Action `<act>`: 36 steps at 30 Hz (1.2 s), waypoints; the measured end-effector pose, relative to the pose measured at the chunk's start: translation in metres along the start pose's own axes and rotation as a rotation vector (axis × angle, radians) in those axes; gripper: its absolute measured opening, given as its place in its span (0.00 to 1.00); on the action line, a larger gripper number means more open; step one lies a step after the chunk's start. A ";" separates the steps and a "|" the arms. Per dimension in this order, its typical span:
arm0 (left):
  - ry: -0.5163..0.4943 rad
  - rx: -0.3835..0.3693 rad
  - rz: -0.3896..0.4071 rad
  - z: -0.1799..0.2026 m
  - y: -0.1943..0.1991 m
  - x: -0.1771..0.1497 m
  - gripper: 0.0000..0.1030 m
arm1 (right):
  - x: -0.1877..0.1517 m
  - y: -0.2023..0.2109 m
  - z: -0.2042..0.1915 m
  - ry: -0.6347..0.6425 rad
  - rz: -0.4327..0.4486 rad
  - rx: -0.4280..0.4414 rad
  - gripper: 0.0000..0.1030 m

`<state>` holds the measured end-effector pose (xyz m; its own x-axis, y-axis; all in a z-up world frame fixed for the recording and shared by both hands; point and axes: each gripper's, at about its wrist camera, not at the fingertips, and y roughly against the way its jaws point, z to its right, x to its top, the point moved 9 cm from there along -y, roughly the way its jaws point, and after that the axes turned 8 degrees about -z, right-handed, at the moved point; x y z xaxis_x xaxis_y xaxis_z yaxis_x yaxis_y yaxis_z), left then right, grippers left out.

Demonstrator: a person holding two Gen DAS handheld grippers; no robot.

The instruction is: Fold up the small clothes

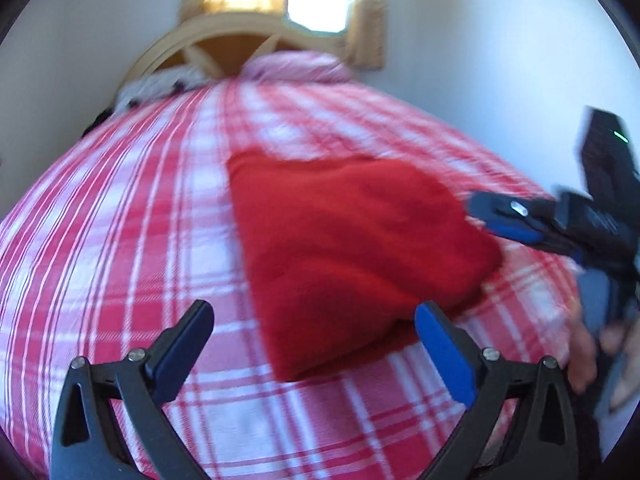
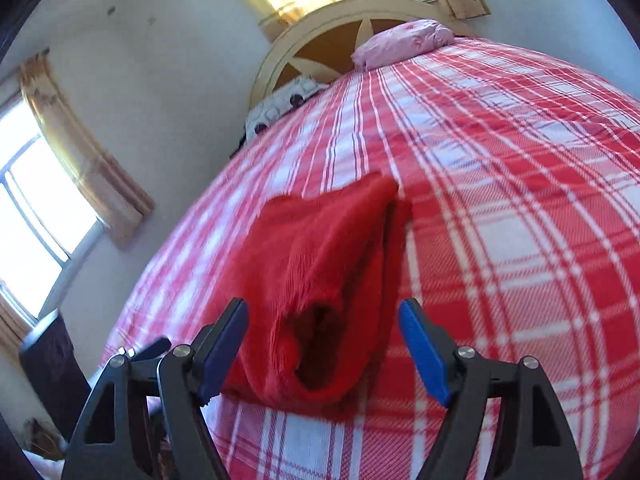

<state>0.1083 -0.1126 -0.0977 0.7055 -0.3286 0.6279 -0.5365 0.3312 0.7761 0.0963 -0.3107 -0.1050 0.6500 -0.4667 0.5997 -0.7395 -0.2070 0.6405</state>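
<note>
- Left wrist view: we see one red garment (image 1: 352, 248), folded, lying on the checked bed cover (image 1: 120, 240). Our left gripper (image 1: 314, 354) stands wide, holding nothing, just before its near edge. The right gripper (image 1: 492, 216) hovers beside its right edge.
- Right wrist view: our right gripper (image 2: 324, 344) is wide too, empty; the garment's open end lies between its fingers (image 2: 422, 354). One pink pillow (image 2: 404, 42) and one headboard (image 2: 320, 40) are well apart; the cover to the right is free.

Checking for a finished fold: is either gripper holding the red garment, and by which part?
Nothing is held. The left gripper and right gripper stand open, and the red garment lies folded on the plaid bedspread.
</note>
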 end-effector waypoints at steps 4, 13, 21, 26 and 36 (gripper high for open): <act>0.012 0.006 -0.025 -0.005 -0.002 -0.004 1.00 | -0.019 -0.012 0.000 -0.010 -0.030 -0.005 0.75; -0.059 0.167 -0.100 -0.009 -0.024 -0.018 1.00 | -0.040 -0.034 -0.008 0.056 -0.125 -0.142 0.18; 0.020 0.139 -0.067 -0.031 -0.012 -0.009 0.63 | -0.043 -0.019 -0.023 -0.089 -0.116 0.077 0.17; 0.028 0.141 -0.055 -0.033 -0.005 -0.013 0.58 | -0.068 -0.031 -0.009 -0.185 -0.138 0.129 0.16; 0.034 0.144 -0.082 -0.045 -0.009 -0.026 0.74 | -0.077 -0.032 -0.007 -0.213 -0.092 0.183 0.14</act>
<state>0.1156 -0.0674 -0.1237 0.7635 -0.3179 0.5621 -0.5360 0.1736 0.8262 0.0710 -0.2620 -0.1685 0.6790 -0.6047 0.4163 -0.7108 -0.3995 0.5789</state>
